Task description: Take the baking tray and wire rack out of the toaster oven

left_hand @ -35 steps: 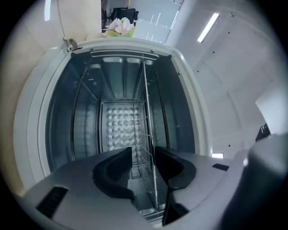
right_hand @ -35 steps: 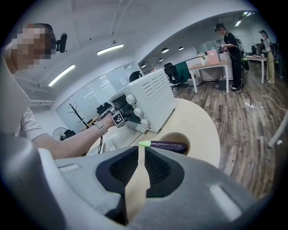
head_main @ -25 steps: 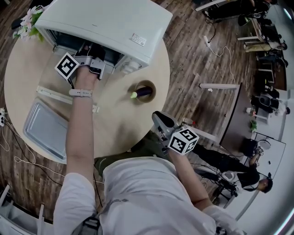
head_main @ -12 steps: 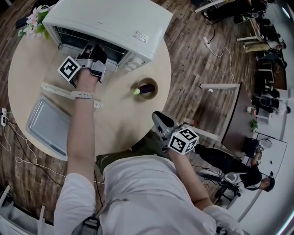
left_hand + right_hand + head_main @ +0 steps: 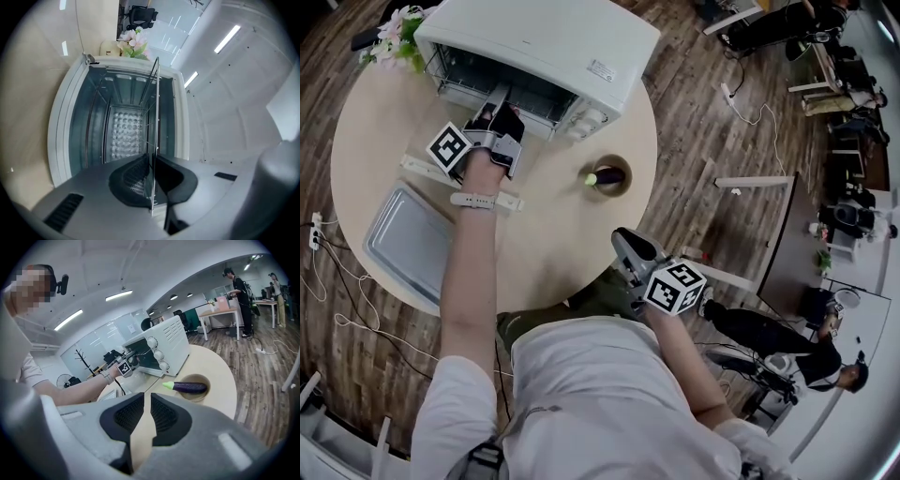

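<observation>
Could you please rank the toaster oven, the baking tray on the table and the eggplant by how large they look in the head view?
1. toaster oven
2. baking tray
3. eggplant
All three look similarly far from the camera, so the order seems safe.

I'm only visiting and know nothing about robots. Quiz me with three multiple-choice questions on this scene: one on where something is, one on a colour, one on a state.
1. Where does the baking tray lie?
A. on the table
B. in a sink
C. on a shelf

2. What colour is the eggplant in the bowl?
A. yellow
B. red
C. purple

3. What is the left gripper doing?
A. gaping, empty
B. shut on the wire rack
C. holding the eggplant

1 A: it lies flat on the tabletop.
2 C: purple, with a green tip.
3 B: its jaws have just been closing, and the rack's thin edge is pinched between them.
</observation>
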### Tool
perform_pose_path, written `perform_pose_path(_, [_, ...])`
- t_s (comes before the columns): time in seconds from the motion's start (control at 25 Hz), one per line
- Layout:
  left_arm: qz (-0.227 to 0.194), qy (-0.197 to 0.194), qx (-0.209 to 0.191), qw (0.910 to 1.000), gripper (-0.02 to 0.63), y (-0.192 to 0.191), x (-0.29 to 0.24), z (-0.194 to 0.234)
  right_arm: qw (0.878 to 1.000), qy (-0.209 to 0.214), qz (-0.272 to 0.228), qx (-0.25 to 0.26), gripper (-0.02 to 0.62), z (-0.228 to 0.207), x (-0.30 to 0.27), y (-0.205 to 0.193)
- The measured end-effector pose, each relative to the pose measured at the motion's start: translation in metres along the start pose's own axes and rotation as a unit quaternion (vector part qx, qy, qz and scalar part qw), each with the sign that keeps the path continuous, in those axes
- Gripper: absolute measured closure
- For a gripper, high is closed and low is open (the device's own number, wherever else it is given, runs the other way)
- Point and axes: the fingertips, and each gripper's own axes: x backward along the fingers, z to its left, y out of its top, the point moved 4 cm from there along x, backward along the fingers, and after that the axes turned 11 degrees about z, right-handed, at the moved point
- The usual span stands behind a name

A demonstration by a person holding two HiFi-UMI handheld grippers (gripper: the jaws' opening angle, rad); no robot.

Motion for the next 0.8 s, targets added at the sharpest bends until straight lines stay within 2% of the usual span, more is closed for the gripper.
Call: perform_pose_path(0.8, [0.038, 0.004, 0.021, 0.9991, 0.595, -0.017, 0.065, -0.013, 1.0, 0.03, -0.009, -0.001, 0.546, 0.039, -0.009, -0.03])
